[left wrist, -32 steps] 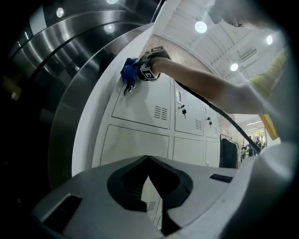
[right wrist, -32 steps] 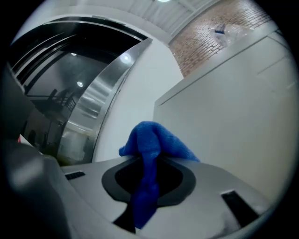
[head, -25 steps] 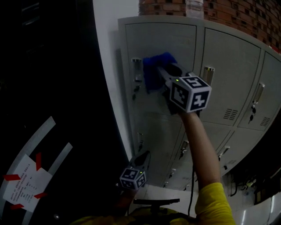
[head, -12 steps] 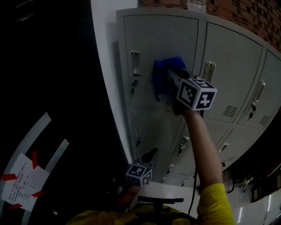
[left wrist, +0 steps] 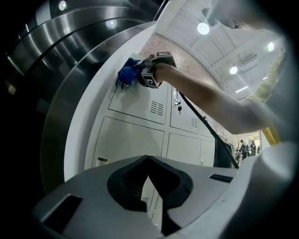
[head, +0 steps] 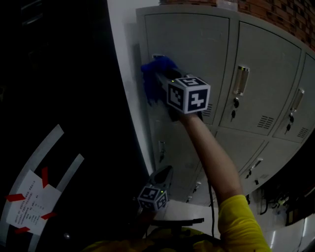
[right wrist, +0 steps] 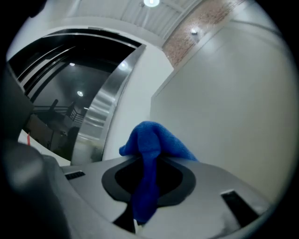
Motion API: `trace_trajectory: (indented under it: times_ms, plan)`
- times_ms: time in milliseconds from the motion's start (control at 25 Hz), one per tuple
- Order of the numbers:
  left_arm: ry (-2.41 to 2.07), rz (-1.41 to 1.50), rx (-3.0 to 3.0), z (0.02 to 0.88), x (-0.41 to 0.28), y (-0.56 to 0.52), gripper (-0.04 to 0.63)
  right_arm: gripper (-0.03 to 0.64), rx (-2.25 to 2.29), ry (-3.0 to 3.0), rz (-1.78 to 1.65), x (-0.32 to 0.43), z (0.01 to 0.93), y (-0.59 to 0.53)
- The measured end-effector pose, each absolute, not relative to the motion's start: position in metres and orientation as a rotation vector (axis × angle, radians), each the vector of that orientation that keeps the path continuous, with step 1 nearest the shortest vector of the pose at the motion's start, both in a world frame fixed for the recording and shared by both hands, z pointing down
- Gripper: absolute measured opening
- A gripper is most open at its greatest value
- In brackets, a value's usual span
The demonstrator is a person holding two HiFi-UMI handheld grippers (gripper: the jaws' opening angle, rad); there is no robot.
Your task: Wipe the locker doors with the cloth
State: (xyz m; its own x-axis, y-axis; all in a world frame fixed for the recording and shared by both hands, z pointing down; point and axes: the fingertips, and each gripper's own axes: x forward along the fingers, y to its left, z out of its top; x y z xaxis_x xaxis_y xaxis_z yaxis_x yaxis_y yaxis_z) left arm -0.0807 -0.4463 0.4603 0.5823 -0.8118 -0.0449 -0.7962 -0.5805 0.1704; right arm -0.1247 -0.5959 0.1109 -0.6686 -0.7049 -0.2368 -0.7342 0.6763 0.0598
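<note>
Right gripper [right wrist: 148, 163]: your fingers are clamped on the blue cloth [head: 153, 78]. One fold runs down between them and a bunch sticks out past the tips.
Cloth: pressed against the top-left locker door [head: 197, 42], at that door's left edge, around mid-height, touching the metal.
Right arm: stretched up to that door, forearm bare, yellow sleeve [head: 241, 221] on the upper arm.
Left gripper [left wrist: 148, 158]: fingers closed tip to tip, nothing between them. It hangs well below the top-left locker door, well apart from the cloth, pointing up along the locker bank.
Neighbour door [head: 261, 64]: just right of the top-left locker door. It has a metal handle [head: 240, 79] with a key [head: 235, 104] under it and vent slots [head: 266, 121] at lower right.
Lower doors: grey and shut, below the top-left locker door. Too dark for more detail.
Left of the top-left locker door: white frame [head: 123, 74], then a dark area. A paper sheet [head: 29, 202] with red tape lies far down-left.
Above the top-left locker door: brick wall [head: 280, 15].
</note>
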Motion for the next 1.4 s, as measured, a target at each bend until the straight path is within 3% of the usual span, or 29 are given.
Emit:
trace_trajectory:
  times_ms: [200,400,600,960,1120,1400]
  plan:
    - [-1.235,-0.166,2.724,0.463,-0.046,-0.451,0.008,0.071,-1.335,2.551,0.264,-0.011,0.15,-0.535]
    - [-1.11,-0.155,2.779,0.461,-0.01,-0.454,0.008,0.071,-1.535,2.468,0.112,0.067,0.2,-0.551]
    - [-1.117,-0.158,2.775,0.461,-0.013,-0.451,0.008,0.071,-1.433,2.493,0.065,0.043,0.199,-0.568]
    - [-1.326,-0.156,2.664,0.47,-0.077,-0.45,0.008,0.071,-1.231,2.638,0.068,-0.093,0.191,-0.602]
    - [-1.347,-0.161,2.653,0.472,-0.087,-0.453,0.008,0.071,-1.26,2.601,0.097,-0.066,0.2,-0.581]
    - [-1.237,-0.141,2.704,0.474,-0.056,-0.465,0.008,0.071,-1.565,2.42,0.056,0.073,0.268,-0.557]
